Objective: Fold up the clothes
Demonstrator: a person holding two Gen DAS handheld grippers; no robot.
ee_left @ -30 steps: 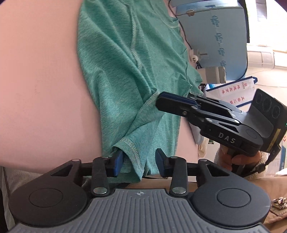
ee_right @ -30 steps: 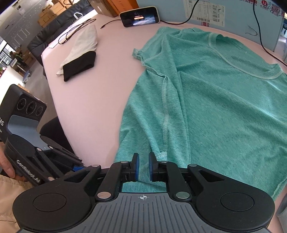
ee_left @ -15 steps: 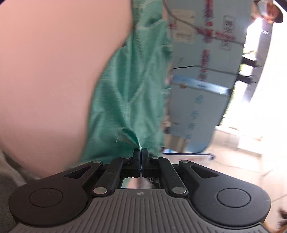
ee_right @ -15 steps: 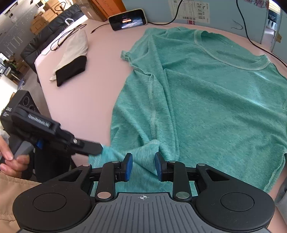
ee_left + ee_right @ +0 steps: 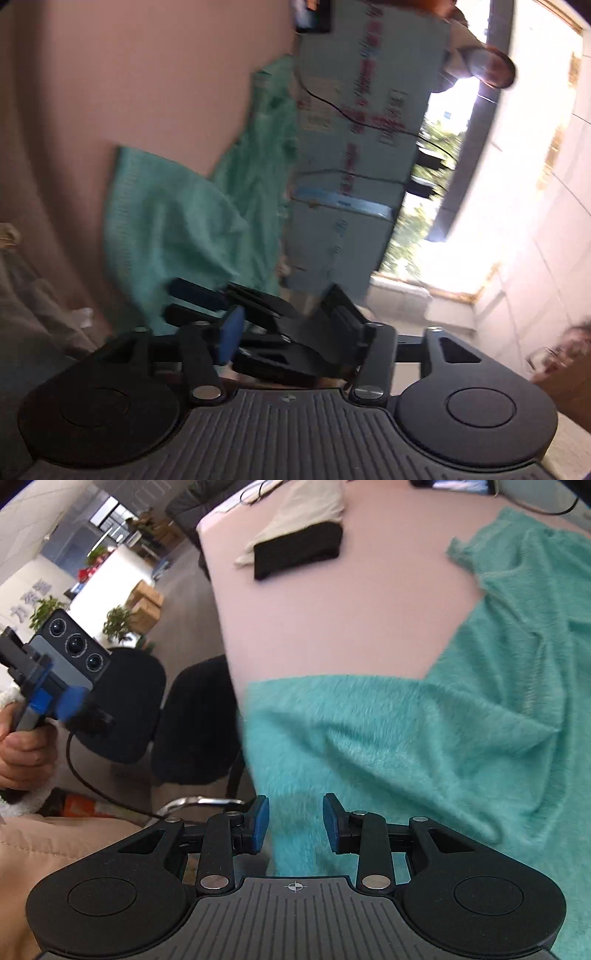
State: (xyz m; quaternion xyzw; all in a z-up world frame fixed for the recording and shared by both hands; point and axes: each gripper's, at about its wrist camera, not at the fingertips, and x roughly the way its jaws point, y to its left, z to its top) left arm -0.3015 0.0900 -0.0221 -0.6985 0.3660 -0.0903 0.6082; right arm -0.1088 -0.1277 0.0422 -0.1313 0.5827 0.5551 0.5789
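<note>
The green T-shirt (image 5: 424, 738) lies on the pink table (image 5: 332, 620), its lower part turned over in a loose fold by the near edge. My right gripper (image 5: 295, 823) hovers over that fold. Its jaws are opening, and cloth shows in the gap without either pad pressing on it. My left gripper (image 5: 295, 339) is also opening, with nothing held. In its blurred view the shirt (image 5: 166, 229) lies ahead, and my right gripper (image 5: 181, 299) crosses in front. From the right wrist view, the left gripper (image 5: 57, 703) sits off the table's left edge in a hand (image 5: 22, 753).
A folded black item (image 5: 299, 550) on a cream cloth (image 5: 306, 506) lies at the table's far side. A black chair (image 5: 192, 720) stands beside the table edge. A blue board (image 5: 351, 147) with cables backs the table, and a person (image 5: 480, 66) is behind it.
The left gripper, shut on the shirt's hem half a second ago, has let go, opened and swung off the table's edge. The right gripper moved toward the hem and opened wider.
</note>
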